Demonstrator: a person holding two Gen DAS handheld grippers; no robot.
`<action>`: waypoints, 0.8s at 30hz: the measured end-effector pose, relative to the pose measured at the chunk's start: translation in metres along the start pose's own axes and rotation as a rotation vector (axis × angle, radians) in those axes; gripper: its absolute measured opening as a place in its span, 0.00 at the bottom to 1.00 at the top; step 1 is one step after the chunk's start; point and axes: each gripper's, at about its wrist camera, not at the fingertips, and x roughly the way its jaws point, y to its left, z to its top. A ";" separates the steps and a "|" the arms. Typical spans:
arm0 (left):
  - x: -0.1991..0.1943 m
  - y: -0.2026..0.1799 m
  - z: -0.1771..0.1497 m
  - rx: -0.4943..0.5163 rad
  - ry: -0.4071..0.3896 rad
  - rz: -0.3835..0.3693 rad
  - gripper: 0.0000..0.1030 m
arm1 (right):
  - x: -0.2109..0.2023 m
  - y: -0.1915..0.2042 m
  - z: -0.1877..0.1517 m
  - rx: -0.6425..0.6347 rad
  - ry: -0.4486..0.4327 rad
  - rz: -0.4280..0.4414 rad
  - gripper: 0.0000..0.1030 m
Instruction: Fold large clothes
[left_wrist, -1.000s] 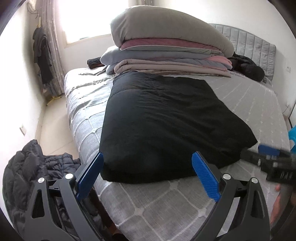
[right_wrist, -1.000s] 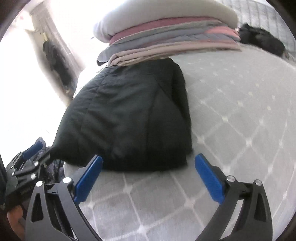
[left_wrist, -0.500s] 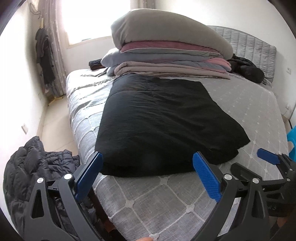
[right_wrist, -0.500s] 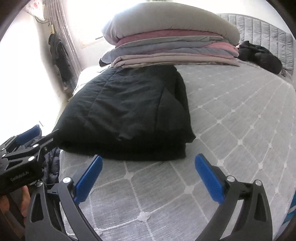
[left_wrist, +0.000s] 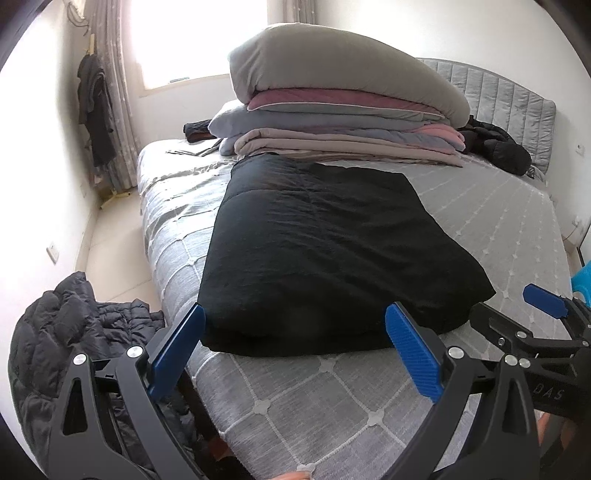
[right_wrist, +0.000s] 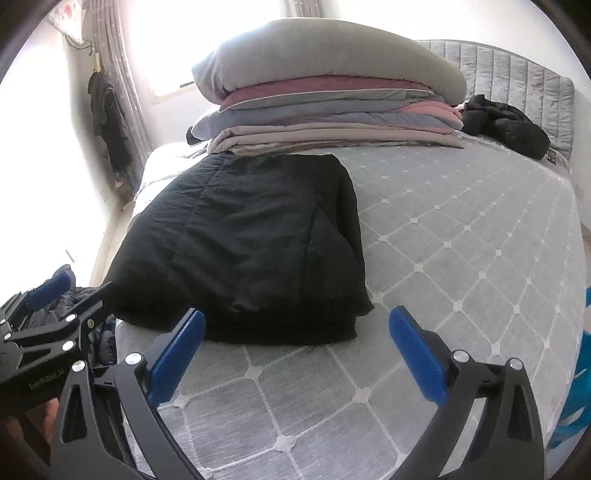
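A folded black quilted garment (left_wrist: 325, 251) lies flat on the grey bed (left_wrist: 332, 398), near its left front corner. It also shows in the right wrist view (right_wrist: 251, 243). My left gripper (left_wrist: 295, 350) is open and empty, held just in front of the garment's near edge. My right gripper (right_wrist: 295, 350) is open and empty, held above the bedspread in front of the garment's right corner. Each gripper shows at the edge of the other's view.
A tall stack of folded bedding (left_wrist: 343, 107) sits at the back of the bed. A crumpled black jacket (left_wrist: 498, 147) lies by the grey headboard (left_wrist: 509, 88). A dark puffer jacket (left_wrist: 66, 332) lies on the floor to the left. Dark clothes (left_wrist: 94, 107) hang by the curtain.
Both grippers have drawn back from the garment and risen, so more of the bed shows in front of it. The garment lies still.
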 end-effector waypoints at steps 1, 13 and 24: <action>-0.001 0.001 -0.001 -0.001 -0.002 0.000 0.92 | 0.000 0.001 0.000 0.001 0.003 -0.003 0.94; -0.005 0.009 -0.001 0.008 0.023 0.027 0.92 | -0.003 0.017 0.005 -0.001 0.035 0.003 0.94; -0.001 0.013 -0.003 -0.005 0.093 0.028 0.92 | -0.002 0.017 0.011 -0.003 0.095 -0.040 0.94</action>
